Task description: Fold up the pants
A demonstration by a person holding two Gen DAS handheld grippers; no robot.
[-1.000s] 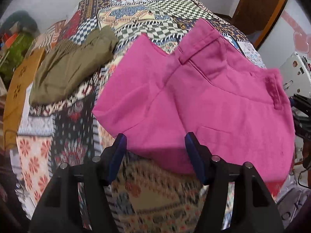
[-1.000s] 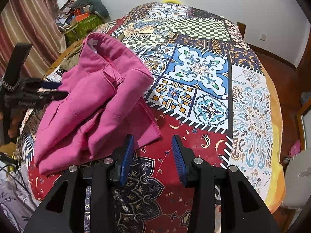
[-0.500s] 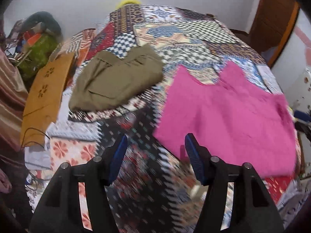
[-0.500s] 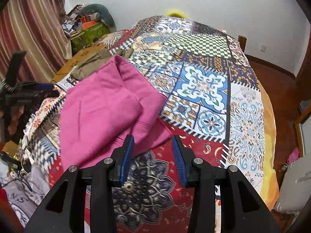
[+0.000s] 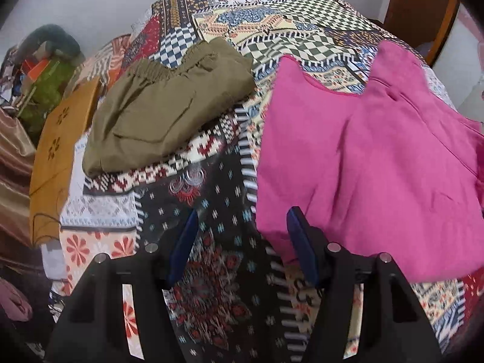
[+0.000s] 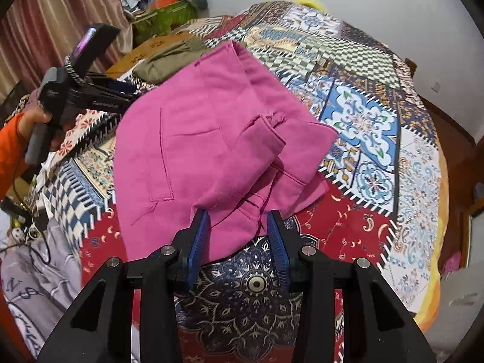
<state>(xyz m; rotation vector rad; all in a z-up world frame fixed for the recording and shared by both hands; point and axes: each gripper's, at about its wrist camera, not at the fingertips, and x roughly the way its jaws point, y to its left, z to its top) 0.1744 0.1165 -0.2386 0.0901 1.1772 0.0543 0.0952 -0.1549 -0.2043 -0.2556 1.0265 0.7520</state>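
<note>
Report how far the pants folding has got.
Done: the olive pants lie folded on the patchwork cover. In hand: the pink pants lie doubled over but rumpled; the right gripper is open around their near edge, the left gripper open beside them. Left: flattening and finishing that fold.

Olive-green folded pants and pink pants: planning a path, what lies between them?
Only bare patchwork bedspread separates the olive-green folded pants from the pink pants, in the left wrist view.

a patchwork bedspread is being backed by a pale wall; striped curtains are hanging leftward.
</note>
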